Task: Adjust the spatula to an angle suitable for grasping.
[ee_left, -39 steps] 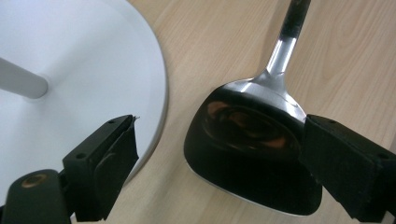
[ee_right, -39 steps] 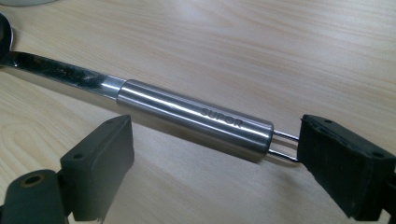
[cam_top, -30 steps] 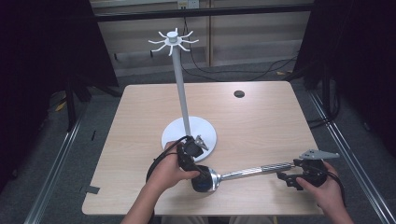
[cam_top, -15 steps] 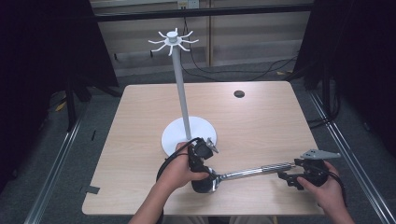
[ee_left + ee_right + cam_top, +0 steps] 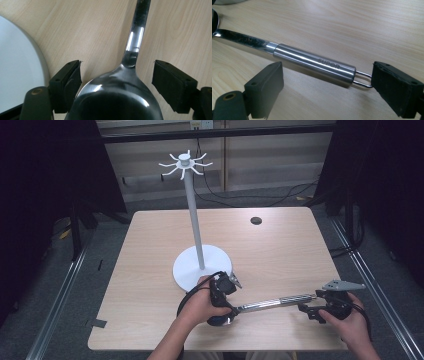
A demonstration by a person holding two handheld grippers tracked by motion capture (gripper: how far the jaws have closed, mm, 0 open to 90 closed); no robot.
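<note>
High view: a light wooden worktop (image 5: 280,255) fills the middle of the frame. A white stand (image 5: 201,266) rises from a round base left of centre, its thin pole ending in a ring of short hooks near the top of the frame. A small dark disc (image 5: 256,220) sits on the worktop toward the upper right. Along the lower edge a metal ladle (image 5: 270,303) lies on the worktop, its bowl at lower centre and its handle running right. The left gripper (image 5: 226,292), held in the left hand (image 5: 200,305), is over the bowl end, just beside the stand's base. The right gripper (image 5: 312,310), in the right hand (image 5: 350,325), is at the handle's far end in the lower right.

Left gripper view: the ladle's shiny bowl (image 5: 115,97) fills the lower centre, and its stem runs up to the top of the frame. The two black jaws stand spread on either side of the bowl, with wood showing between each pad and the metal. The stand's white base (image 5: 17,70) curves in at the left.

Right gripper view: the ladle's round steel handle (image 5: 314,65) crosses the middle of the frame, ending in a wire loop at the right. The jaws are spread wide; the right pad is at the loop, and I cannot tell whether it touches.
</note>
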